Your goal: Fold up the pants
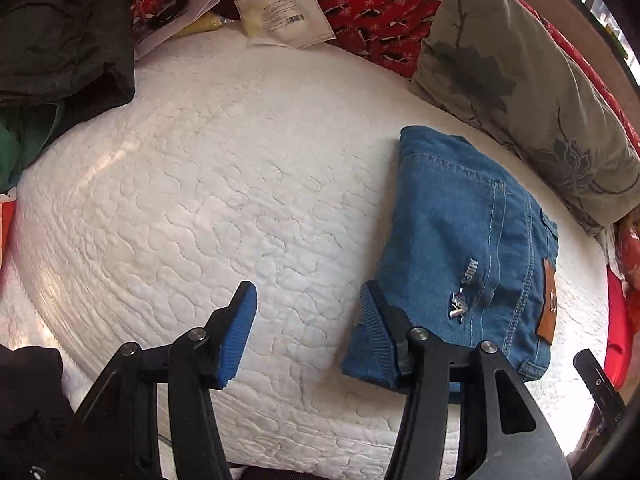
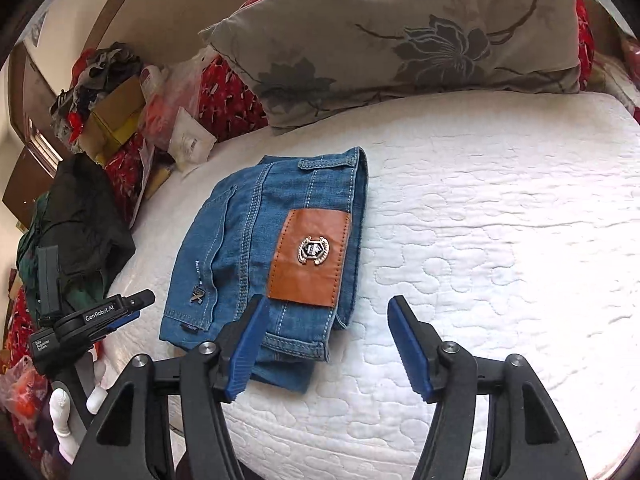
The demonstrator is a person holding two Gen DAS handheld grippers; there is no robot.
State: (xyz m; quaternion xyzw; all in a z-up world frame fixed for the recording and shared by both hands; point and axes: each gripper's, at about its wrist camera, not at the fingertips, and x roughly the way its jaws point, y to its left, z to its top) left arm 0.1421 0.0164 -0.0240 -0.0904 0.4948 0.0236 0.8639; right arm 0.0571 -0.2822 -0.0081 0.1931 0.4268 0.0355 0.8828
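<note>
At the left of the bed (image 2: 500, 208), a heap of dark clothes (image 2: 86, 216) lies well apart from the work. Next comes the left gripper (image 1: 308, 328), jaws spread and empty over bare quilting, just beside the pants (image 2: 264, 256), which lie folded into a compact denim block with the leather patch (image 2: 308, 258) upward, near the floral pillow (image 2: 400, 40). The right gripper (image 2: 326, 344) stands spread too, nothing between its pads, its left finger overlapping the bundle's near edge. The fold looks finished; the risk I judge is a finger snagging that loose lower edge on withdrawal and dragging the layers open.
</note>
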